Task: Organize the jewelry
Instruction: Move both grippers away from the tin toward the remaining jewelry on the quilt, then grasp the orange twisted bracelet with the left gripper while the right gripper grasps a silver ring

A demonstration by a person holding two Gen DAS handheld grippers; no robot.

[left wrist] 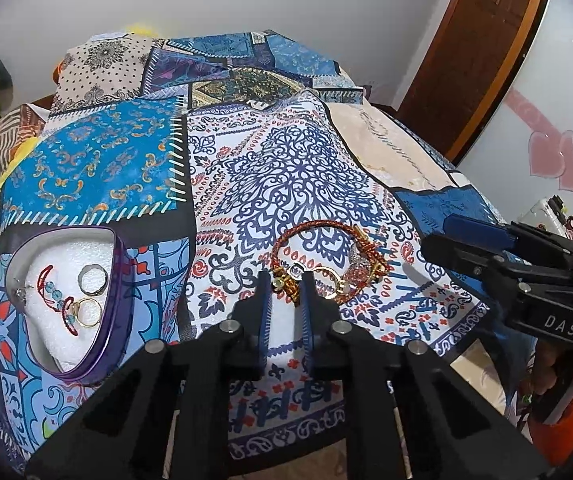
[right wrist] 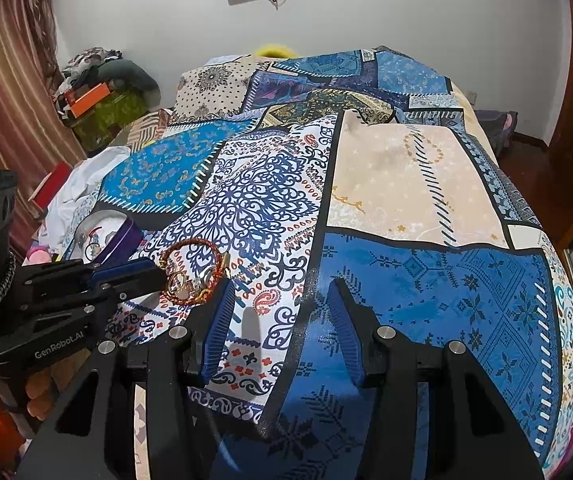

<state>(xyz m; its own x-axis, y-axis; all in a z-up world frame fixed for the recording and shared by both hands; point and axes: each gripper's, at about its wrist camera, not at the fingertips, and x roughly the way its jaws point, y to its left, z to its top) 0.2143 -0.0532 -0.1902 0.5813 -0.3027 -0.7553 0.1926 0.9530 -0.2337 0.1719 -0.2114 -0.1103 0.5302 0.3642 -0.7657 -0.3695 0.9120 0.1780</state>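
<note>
Jewelry is lying in two spots on a patchwork bedspread [left wrist: 246,168] of blue, white and beige panels. A tangle of pieces [left wrist: 326,268] — a red and orange braided bracelet, gold-coloured rings and a small sparkly item — is sitting on the white panel with the dark blue medallion print. The left gripper [left wrist: 285,280] is pointing straight at this pile with its blue-padded fingers [left wrist: 264,300] parted by a narrow gap; the tips are reaching the near edge of the pile, though whether they are gripping any piece cannot be told from either view. Off to the left, well apart from the pile, a purple-rimmed tin [left wrist: 120,280] lined with white foam is holding a silver ring [left wrist: 92,279], a gold ring [left wrist: 87,312] and a red cord bracelet with blue beads [left wrist: 56,296]. The right gripper [right wrist: 282,292] is hovering over the seam between the white panel and a blue cross-stitch panel, its fingers spread wide and holding nothing — the pile is lying just beyond its left finger [right wrist: 222,312] in the right wrist view.
</note>
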